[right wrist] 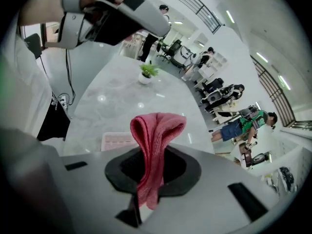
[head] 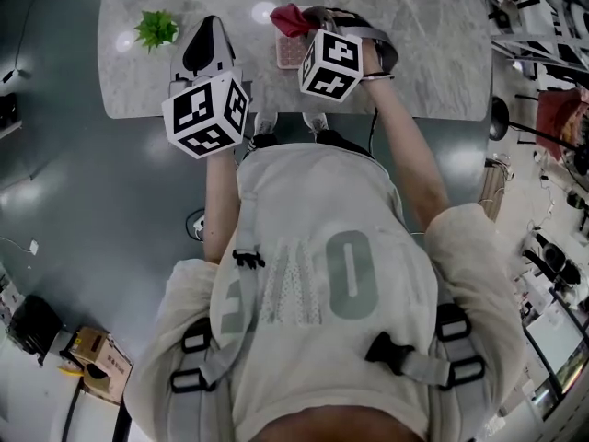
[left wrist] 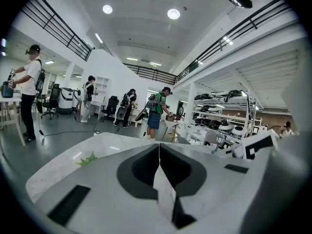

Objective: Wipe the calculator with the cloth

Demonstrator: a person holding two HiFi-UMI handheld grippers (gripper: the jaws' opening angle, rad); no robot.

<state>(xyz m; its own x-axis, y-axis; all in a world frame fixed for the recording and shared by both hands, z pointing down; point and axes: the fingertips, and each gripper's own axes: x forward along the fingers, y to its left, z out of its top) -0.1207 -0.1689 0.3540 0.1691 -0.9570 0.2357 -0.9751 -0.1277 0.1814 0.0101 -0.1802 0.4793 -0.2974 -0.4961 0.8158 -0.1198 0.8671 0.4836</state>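
Cloth [right wrist: 155, 135], red-pink and folded into a loop, is pinched between the jaws of the right gripper [right wrist: 152, 155]; its loop stands out past the jaw tips and a loose end trails back through the dark opening. The pink calculator [right wrist: 118, 141] lies flat on the marble table [right wrist: 122, 96], showing just to the left of the cloth in the right gripper view. In the head view, the cloth [head: 289, 18] is at the far end of the calculator [head: 289, 53], which sits near the table's [head: 433, 53] front edge, right in front of the person. Whether the cloth touches the calculator cannot be told.

The left gripper [left wrist: 159, 146] has its jaws pressed together with nothing between them. In the head view it [head: 211, 24] is held over the table's front edge, to the left of the calculator and apart from it, with its marker cube nearest the person. A small green plant [head: 156, 29] in a white pot stands on the table to the left of the left gripper. Beyond the table, the left gripper view shows several people [left wrist: 157, 111] standing in a large bright hall.
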